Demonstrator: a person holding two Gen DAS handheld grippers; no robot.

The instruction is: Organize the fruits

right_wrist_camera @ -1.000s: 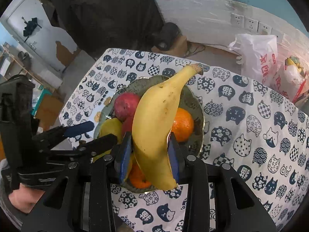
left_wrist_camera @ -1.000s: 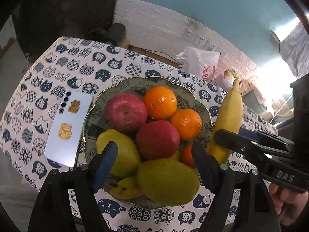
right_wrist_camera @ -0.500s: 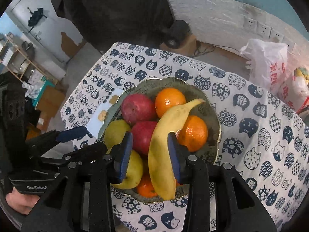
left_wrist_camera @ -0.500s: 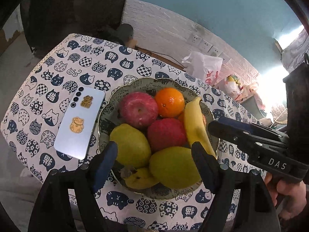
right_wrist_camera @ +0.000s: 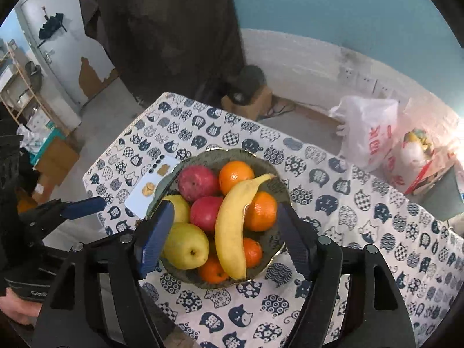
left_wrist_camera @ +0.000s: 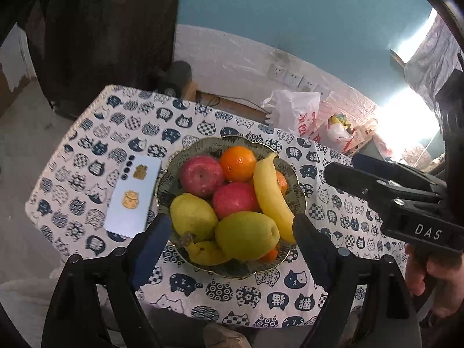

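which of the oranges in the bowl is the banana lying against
The orange on the bowl's right side: the banana leans across its left edge. The far orange sits clear of it.

"DAS" on the right tongs [left_wrist_camera: 342,171]

Both wrist cams look down and forward past their own spread fingers at the same fruit bowl [left_wrist_camera: 232,271] [right_wrist_camera: 282,190]. Left cam seems a bit farther left, right cam sits close beside it. Each catches the other gripper at its edge.
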